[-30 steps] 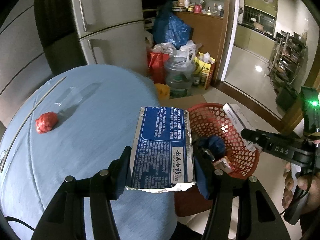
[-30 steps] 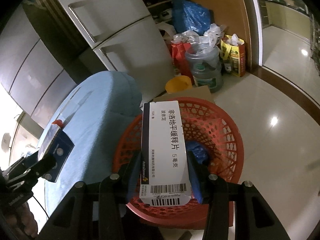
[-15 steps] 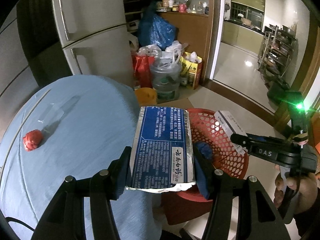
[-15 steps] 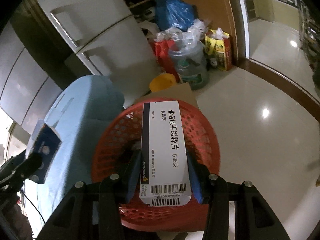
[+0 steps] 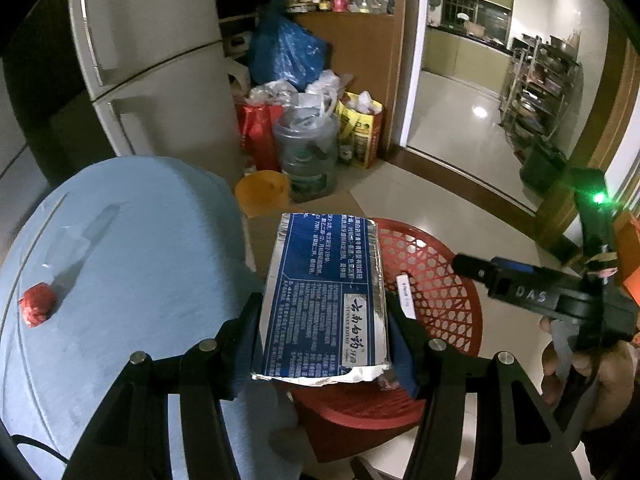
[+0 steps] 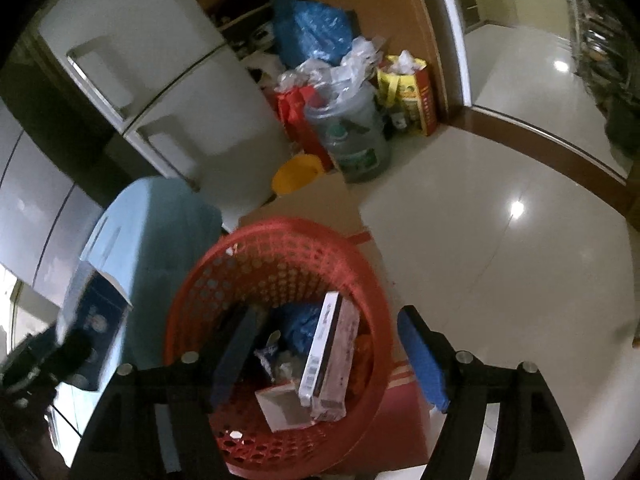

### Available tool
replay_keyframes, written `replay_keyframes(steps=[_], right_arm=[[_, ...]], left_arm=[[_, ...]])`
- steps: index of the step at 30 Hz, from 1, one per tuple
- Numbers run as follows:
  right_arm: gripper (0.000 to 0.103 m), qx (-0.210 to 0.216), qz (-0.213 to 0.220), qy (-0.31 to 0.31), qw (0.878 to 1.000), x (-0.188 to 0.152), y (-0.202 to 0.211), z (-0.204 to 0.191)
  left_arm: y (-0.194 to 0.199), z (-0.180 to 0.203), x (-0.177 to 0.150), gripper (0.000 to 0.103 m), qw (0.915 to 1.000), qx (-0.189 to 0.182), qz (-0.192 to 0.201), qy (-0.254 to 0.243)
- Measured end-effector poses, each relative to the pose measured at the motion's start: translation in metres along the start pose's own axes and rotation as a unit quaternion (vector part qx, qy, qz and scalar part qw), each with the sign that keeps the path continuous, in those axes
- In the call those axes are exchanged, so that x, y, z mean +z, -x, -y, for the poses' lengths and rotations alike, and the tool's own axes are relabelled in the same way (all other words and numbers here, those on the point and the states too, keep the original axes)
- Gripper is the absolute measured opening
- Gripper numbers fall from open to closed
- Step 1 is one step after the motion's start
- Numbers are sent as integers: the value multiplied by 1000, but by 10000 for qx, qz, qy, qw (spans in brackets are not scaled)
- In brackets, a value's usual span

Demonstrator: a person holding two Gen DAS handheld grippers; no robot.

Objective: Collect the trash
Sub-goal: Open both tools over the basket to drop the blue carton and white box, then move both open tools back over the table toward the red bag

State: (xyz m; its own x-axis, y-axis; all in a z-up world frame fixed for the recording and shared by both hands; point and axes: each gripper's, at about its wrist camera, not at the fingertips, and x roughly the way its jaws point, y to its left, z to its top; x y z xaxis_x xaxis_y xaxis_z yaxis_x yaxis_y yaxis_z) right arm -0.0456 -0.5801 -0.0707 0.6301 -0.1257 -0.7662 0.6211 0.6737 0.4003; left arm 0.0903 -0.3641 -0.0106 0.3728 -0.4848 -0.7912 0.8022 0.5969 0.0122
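1. The left gripper [image 5: 324, 344] is clamped on the blue box [image 5: 324, 296], whose long axis runs away along the fingers; it sits over the near-left rim of the red basket [image 5: 436, 280], partly above the blue table [image 5: 132, 240].
2. The basket lies ahead and to the right, so the left hand is nearer for the next drop.
3. The right gripper [image 6: 324, 356], tilted down over the basket, is opening, with nothing between its jaws; the white box [image 6: 328, 360] lies inside.
4. Farthest from the basket, a red wad [image 5: 37, 305] sits on the table.

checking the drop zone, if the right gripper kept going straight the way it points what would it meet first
Most likely the trash lying in the red basket: the right gripper, jaws opening with nothing between them, points down into it, and the white carton sits nearest in line. Depth is hard to judge.
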Motion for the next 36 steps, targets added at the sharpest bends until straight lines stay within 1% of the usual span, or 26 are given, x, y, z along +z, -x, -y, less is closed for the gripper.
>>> replay_keyframes(steps=[4,6,8,9,11,14,18,21,26,27,32,36], right_arm=[[77,-39,98,-24,9999,5,8,3],[77,-43,119,-30,9999,7,10,2],[77,-50,143,-20,9999,9,12,2],[77,-51,151,-10,9999,9,13,2],[77,-51,177,4,9998,11,16,0],[77,-20,217,18,9998,14,17,-4],[77,67,233,140,9996,16,17,-18],[77,180,214,268,9993,17,16,-35],[77,428,204,556,9973,16,14,-74],[77,475,200,604,9968,15,13,-81],[77,762,97,914,9929,2,9,-127],[77,935,22,1140,9891,-8,9,-160]], left_arm=[[-17,7,9,61,9997,-143,-207,-44],[-27,7,15,63,9992,-222,-335,67],[-36,5,20,69,9976,-386,-533,206],[-37,5,20,70,9971,-426,-575,253],[-34,3,21,73,9971,-449,-540,307],[-27,-7,20,73,9974,-384,-482,379],[-6,-33,13,73,9961,-322,-317,762],[16,-55,5,73,9945,-160,-130,1029],[51,-95,-20,73,9896,216,129,1414],[60,-107,-29,73,9872,385,152,1538],[86,-155,-74,73,9751,855,162,2042],[106,-193,-115,74,9597,1176,159,2547]])
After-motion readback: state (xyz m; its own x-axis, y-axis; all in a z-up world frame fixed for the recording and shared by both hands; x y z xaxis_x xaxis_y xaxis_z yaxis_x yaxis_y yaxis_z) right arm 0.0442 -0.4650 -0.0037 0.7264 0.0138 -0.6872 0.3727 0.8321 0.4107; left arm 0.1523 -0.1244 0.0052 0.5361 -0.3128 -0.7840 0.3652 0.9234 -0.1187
